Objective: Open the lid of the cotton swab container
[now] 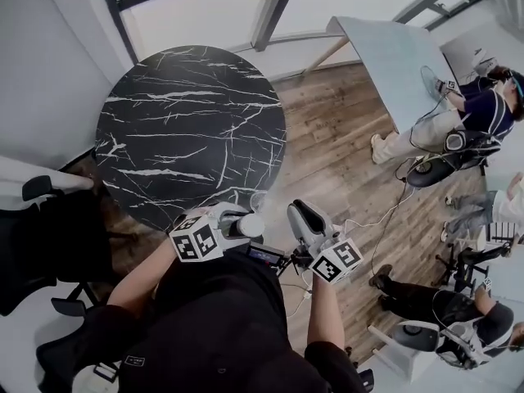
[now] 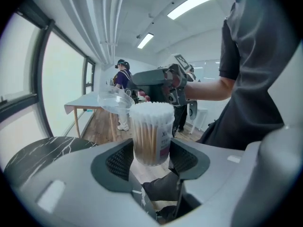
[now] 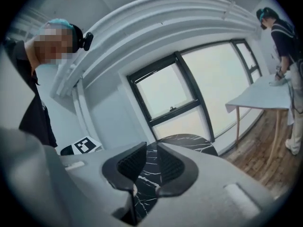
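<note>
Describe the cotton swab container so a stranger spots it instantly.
Find the round black marble table; the left gripper hovers at its near edge. Clamped in its jaws is the cotton swab container, the only clear cylinder, packed with white-tipped swabs.

Looks like an office: big windows (image 3: 165,98), long ceiling lights (image 2: 194,3), desk chairs (image 1: 49,244), wood floor (image 1: 327,137) (other people (image 1: 483,109) busy nearby).

Bright, even indoor light.
Windows (image 3: 165,91) blow out white; strip lights (image 2: 194,3) glare; gripper views warp toward dark corners, perhaps slightly soft.
</note>
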The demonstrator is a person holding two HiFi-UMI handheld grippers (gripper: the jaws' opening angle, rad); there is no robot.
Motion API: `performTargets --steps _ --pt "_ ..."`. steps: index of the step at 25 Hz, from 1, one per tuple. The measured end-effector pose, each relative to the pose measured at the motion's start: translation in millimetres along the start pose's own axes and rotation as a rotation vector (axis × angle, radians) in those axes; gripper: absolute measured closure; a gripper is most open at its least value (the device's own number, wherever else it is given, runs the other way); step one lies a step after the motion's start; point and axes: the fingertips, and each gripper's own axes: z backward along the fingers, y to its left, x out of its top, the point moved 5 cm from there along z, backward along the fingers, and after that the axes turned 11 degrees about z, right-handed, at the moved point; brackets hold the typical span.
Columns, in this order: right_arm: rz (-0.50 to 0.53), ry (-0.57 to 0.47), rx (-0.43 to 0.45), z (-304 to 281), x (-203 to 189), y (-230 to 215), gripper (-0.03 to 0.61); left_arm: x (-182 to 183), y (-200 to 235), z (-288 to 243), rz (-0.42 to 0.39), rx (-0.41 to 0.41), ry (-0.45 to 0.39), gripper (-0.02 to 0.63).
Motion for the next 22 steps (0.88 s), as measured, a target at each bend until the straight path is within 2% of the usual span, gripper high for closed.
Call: performTargets --steps 3,10,15,18,22 --pt "0.036 -0.025 -0.124 4.8 -0.6 -2.0 0.563 9.5 13.3 5.9 0.071 0.096 -0.050 0.368" --pt "0.079 -0.047 -0.317 7.7 -2.2 -2.0 0.574 41.2 36.5 28.5 0.158 0.302 -0.168 0.368" --pt "0.091 -0.035 -0.365 7.5 -6.6 0.1 0.574 58.6 48.6 40.2 0.184 0.419 -0.277 0.367" --pt "0.087 -0.029 -0.375 5.8 -10.2 4.4 0.575 59.5 55.5 39.7 0.195 0.450 -0.276 0.367" --pt "0.069 -0.028 -0.391 4.1 -17.4 8.9 0.575 56.6 54.6 32.9 0.203 0.436 -0.259 0.367"
